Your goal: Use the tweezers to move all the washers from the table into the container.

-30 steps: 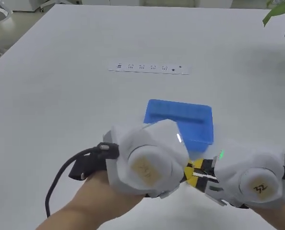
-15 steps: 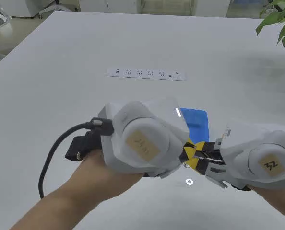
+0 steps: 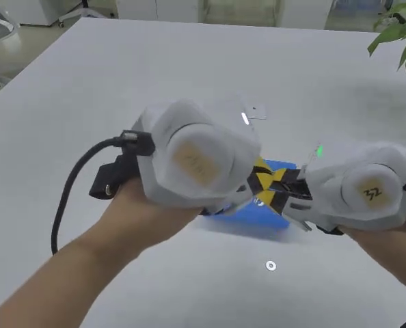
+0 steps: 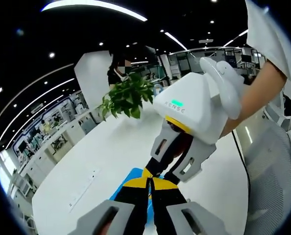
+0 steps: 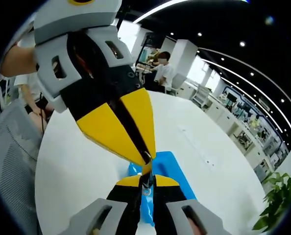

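Observation:
My left gripper and right gripper meet tip to tip just above the blue container. Both sets of yellow jaws are closed. In the right gripper view my right gripper pinches a thin metal piece, the tweezers, whose tip touches the left gripper over the container. In the left gripper view the left gripper is shut, nose to nose with the right gripper. One washer lies on the table in front of the container. I cannot tell whether the tweezers hold a washer.
A white power strip lies behind the grippers, mostly hidden. A black cable hangs from the left gripper. Plant leaves reach in at the far right. People stand beyond the table.
Both grippers, still tip to tip, have lifted from the table in front of the container to just above it. The head camera has shifted too.

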Demonstrator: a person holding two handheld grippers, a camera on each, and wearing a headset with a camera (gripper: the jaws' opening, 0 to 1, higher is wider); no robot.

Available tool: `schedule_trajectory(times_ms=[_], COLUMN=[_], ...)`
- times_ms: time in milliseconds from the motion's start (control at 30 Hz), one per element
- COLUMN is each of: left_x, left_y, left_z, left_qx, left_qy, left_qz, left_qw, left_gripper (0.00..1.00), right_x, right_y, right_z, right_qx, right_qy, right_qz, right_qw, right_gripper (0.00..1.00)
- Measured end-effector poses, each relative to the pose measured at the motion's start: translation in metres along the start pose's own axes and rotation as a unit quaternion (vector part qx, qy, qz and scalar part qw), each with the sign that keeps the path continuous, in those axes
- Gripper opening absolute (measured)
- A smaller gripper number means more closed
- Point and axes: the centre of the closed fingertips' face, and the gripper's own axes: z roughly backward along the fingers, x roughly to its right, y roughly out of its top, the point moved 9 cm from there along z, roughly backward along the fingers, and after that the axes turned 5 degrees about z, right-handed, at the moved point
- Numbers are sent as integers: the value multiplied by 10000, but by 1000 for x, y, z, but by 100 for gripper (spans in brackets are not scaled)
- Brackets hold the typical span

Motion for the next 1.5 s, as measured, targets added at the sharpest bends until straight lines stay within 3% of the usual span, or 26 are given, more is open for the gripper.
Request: schedule_trajectory(times_ms=[267, 467, 767, 1200, 1500], left_x=[-17, -20, -24, -24, -28], left_y=[-14, -27, -42, -52, -52], left_z=[-19, -31, -44, -51, -54], left_qx=[-137, -332, -454, -562, -532], left_qy=[124, 177, 239, 215, 240], left_qz=[200, 363, 601, 642, 683], left_qw=[9996, 9986, 9969, 9961, 9960], left_gripper=[0, 0, 0, 0, 0], right_x=[9, 8, 7, 3, 8], right_y=[-11, -23, -34, -39, -42], right_z=[-26, -42, -60, -70, -72], right_qx=[-43, -91, -173, -278, -278], right_qy=[-141, -107, -182, -122, -82], right_qz=[-208, -531, -722, -845, -1060], right_qw=[9997, 9985, 9971, 9960, 9939], right_gripper=[4, 4, 4, 4, 4])
